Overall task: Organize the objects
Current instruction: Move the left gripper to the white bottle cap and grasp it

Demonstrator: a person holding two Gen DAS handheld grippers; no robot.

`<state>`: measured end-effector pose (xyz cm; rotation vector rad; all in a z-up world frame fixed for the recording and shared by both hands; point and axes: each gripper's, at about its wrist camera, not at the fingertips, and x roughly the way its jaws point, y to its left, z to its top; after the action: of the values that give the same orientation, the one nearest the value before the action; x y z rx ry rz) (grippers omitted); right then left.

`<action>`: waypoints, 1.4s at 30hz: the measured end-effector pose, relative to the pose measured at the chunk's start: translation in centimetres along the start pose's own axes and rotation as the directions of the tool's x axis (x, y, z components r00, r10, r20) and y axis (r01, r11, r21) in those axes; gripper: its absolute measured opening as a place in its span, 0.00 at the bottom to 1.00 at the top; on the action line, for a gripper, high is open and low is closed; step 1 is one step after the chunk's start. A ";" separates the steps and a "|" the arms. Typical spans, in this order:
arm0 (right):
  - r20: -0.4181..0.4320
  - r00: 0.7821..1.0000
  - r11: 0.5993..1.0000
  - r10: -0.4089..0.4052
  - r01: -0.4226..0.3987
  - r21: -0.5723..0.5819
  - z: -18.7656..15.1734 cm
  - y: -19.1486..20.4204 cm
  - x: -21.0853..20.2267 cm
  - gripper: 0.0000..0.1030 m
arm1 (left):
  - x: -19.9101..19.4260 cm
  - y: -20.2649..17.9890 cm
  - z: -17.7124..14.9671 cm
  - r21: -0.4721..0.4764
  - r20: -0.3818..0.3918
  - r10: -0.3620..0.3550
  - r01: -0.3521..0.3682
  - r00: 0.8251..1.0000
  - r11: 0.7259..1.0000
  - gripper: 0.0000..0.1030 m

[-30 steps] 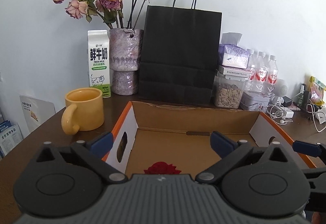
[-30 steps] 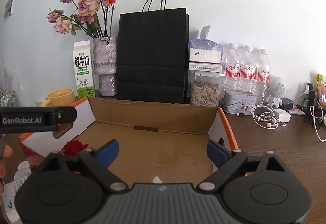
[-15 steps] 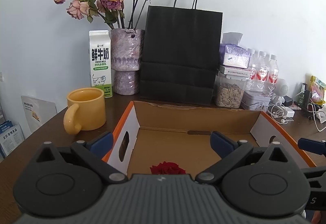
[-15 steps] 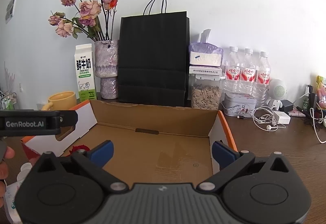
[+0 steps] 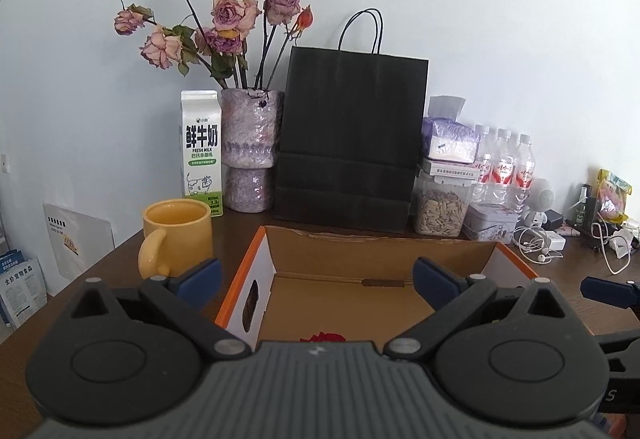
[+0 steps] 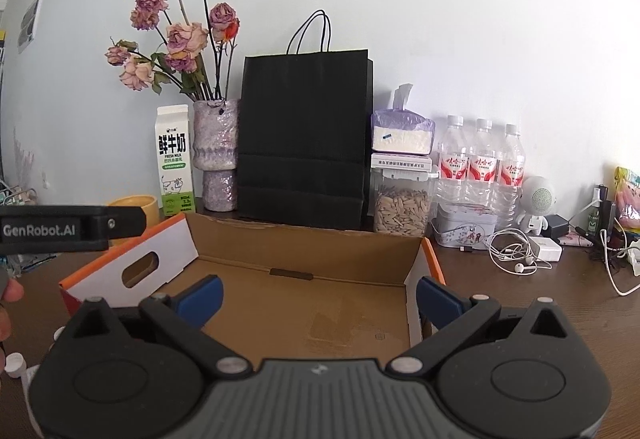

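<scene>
Inside cardboard box (image 5: 304,247): red rose (image 5: 323,337).

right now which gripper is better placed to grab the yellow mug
Left. The yellow mug sits just ahead of the open left gripper, left of the cardboard box. The open right gripper faces across the box.

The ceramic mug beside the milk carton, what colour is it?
Yellow ceramic mug: plain mustard yellow; left wrist view shows it best.
</scene>
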<state>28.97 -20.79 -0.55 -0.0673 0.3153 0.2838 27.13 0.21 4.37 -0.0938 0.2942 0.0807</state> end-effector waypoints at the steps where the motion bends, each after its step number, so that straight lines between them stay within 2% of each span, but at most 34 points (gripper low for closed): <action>1: 0.006 1.000 1.000 0.005 -0.005 0.000 0.1 0.1 -0.5 1.00 | -0.6 0.0 0.1 0.002 0.009 -0.003 0.003 1.000 1.000 1.00; 7: 0.054 0.998 1.000 0.027 -0.026 -0.013 0.5 0.6 -4.4 1.00 | -4.3 0.3 0.2 0.018 0.035 -0.029 0.028 0.999 0.999 1.00; 15: 0.049 0.998 0.999 0.033 -0.032 -0.031 -1.1 0.8 -9.4 1.00 | -8.6 1.7 -0.8 0.034 0.031 -0.015 0.014 0.999 0.999 1.00; 28: -0.038 0.999 1.000 -0.021 0.021 -0.014 -5.3 -1.1 -14.3 1.00 | -12.2 4.9 -4.0 0.070 -0.049 0.054 -0.050 0.997 0.996 1.00; 37: -0.125 0.990 0.998 -0.068 0.070 0.008 -8.4 -2.4 -15.7 1.00 | -12.9 7.7 -6.0 0.071 -0.123 0.138 -0.130 0.983 0.989 1.00; 42: -0.152 0.985 0.996 -0.079 0.083 0.019 -9.2 -2.8 -15.9 1.00 | -13.3 8.6 -6.8 0.071 -0.157 0.153 -0.144 0.976 0.987 1.00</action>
<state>12.53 -28.70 -4.21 -0.0766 0.4654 0.1940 11.74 7.13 1.10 -0.0189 0.4664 0.2133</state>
